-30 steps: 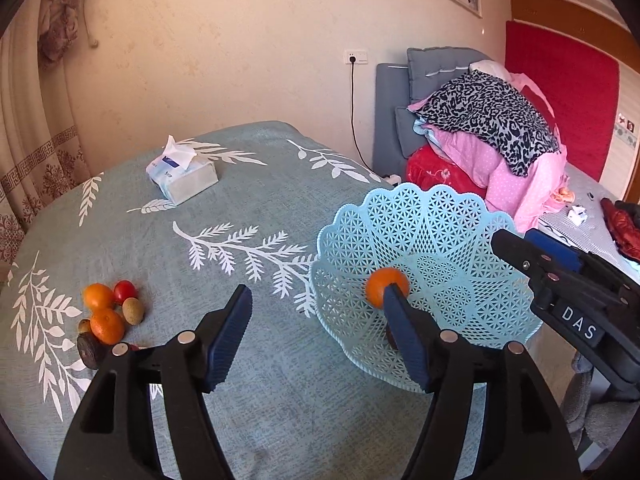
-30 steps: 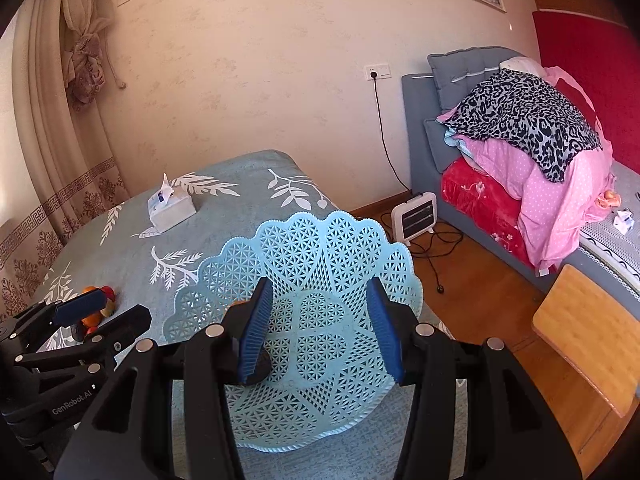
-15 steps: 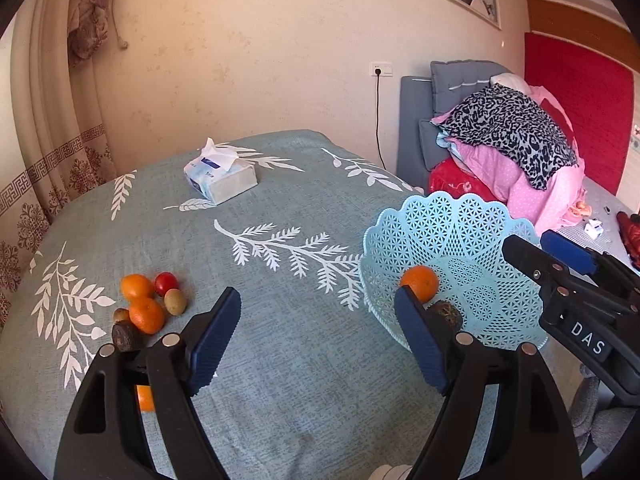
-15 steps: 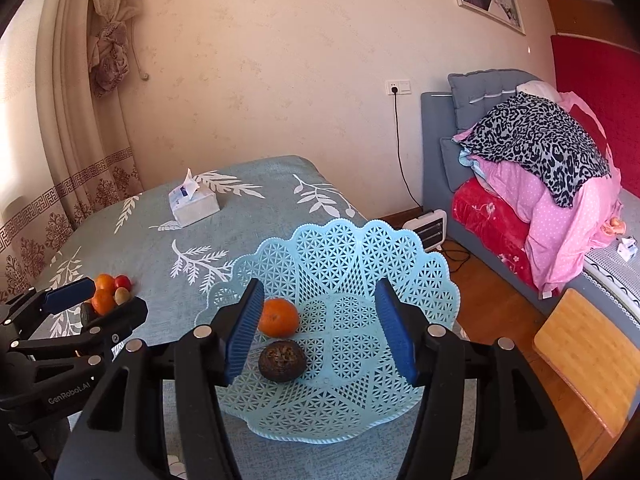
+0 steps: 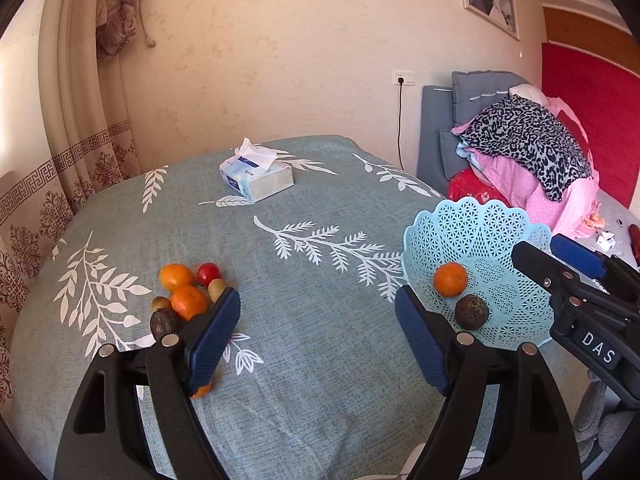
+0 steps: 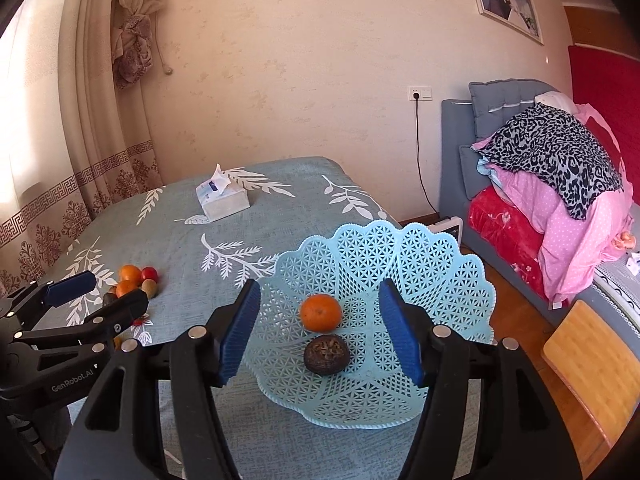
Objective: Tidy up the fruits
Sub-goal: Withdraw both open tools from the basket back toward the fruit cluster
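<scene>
Two fruits sit in the pale blue lattice basket: an orange and a dark wrinkled fruit. A cluster of fruit waits on the worktop. Left tool and right tool both gape wide, empty

Both claws gape wide and empty: left claw hovers low, right claw level alongside it.
</scene>
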